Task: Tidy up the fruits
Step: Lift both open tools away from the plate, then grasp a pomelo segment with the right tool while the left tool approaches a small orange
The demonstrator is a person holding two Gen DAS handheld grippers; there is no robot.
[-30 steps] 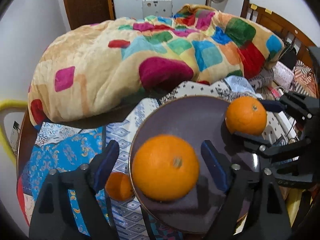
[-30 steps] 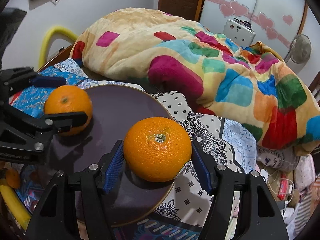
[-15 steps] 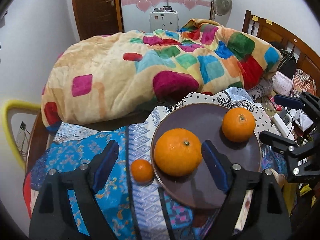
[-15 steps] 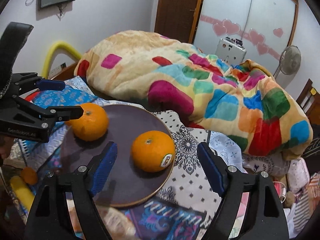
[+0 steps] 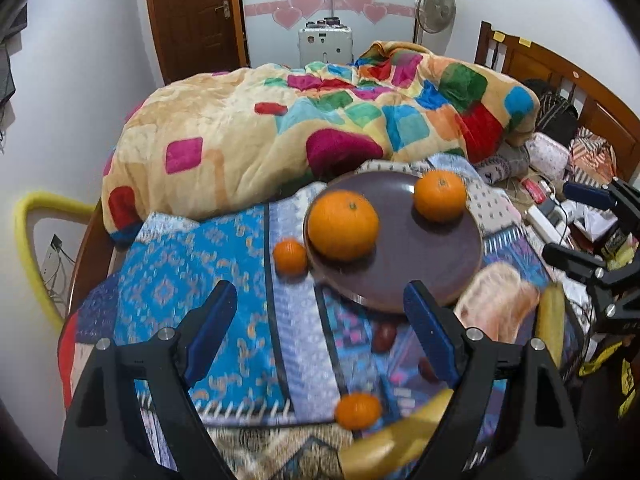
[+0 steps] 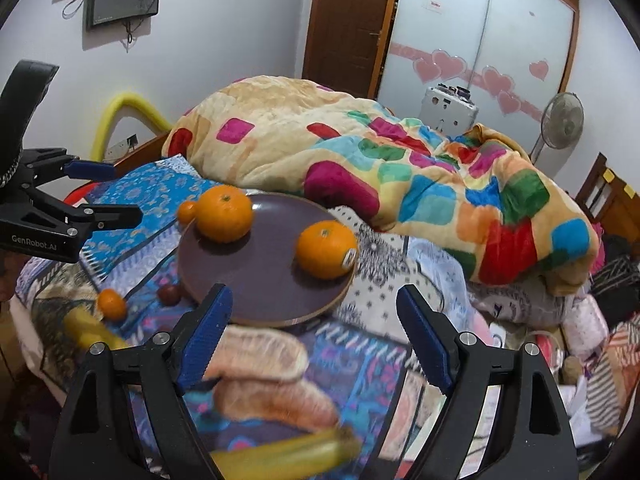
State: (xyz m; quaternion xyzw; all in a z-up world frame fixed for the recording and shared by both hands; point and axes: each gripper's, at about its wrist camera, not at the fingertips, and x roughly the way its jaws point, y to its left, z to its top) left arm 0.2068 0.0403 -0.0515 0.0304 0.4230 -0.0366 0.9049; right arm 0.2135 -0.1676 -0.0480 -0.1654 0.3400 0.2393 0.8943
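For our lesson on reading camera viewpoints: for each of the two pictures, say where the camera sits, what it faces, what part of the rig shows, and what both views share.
Left wrist view: sits on the left hand-held gripper, facing the bed over the purple plate; its own open fingers show below, the right hand-held gripper at the right edge.
Right wrist view: sits on the right hand-held gripper, facing the same plate from the other side; the left hand-held gripper shows at left.
Shared: the plate, its two oranges, the colourful blanket.
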